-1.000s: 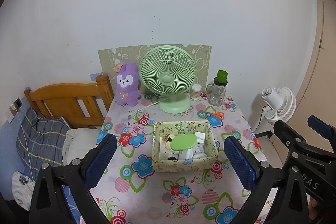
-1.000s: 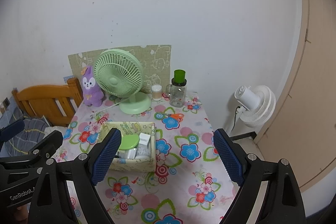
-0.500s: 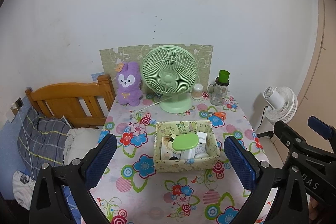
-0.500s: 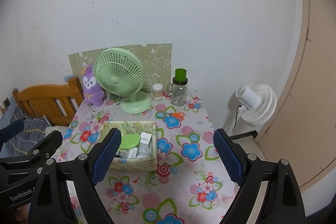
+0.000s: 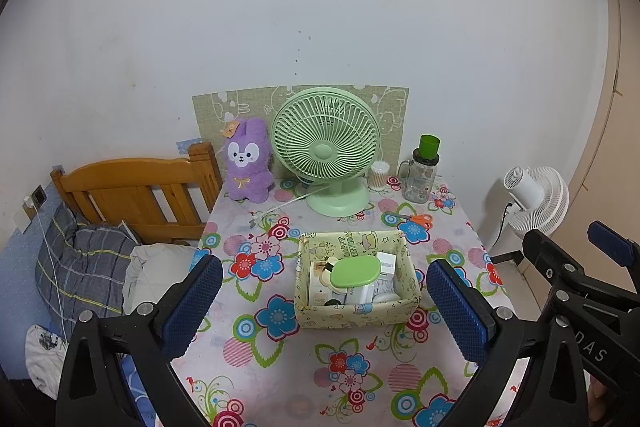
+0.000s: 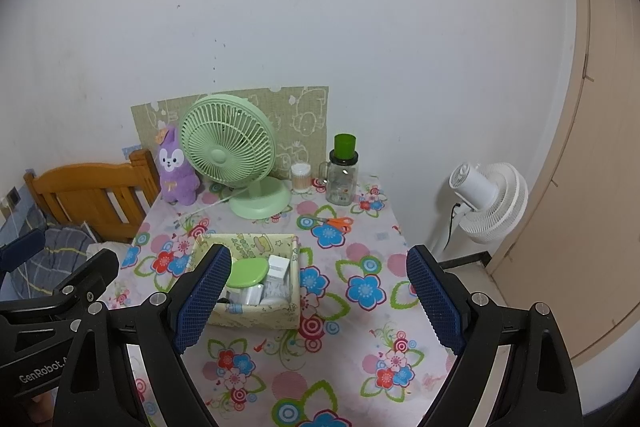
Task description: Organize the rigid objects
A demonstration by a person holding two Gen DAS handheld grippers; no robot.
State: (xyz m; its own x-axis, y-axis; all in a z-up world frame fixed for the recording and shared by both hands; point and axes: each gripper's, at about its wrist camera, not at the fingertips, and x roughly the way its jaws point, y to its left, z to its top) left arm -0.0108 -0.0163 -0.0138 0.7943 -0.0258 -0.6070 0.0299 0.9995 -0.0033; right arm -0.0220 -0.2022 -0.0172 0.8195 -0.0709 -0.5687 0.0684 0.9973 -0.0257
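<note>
Both grippers' jaws gaped empty above the pale-yellow printed cardboard box (image 5: pixel 356 311) — crammed (green oval lid (image 5: pixel 356 270) topmost), it risked spilling if snagged.

I see even, soft indoor light in both wrist views, with no glare and no harsh shadows. The white wall (image 5: pixel 320 7) reads slightly grey and darkens toward the corners, where black vignetting cuts in. Around the green fan (image 5: pixel 326 147) focus is sharp and colours are clear. Fisheye distortion bends the door edge (image 6: pixel 592 107), right of the fan. I find no motion blur.
</note>
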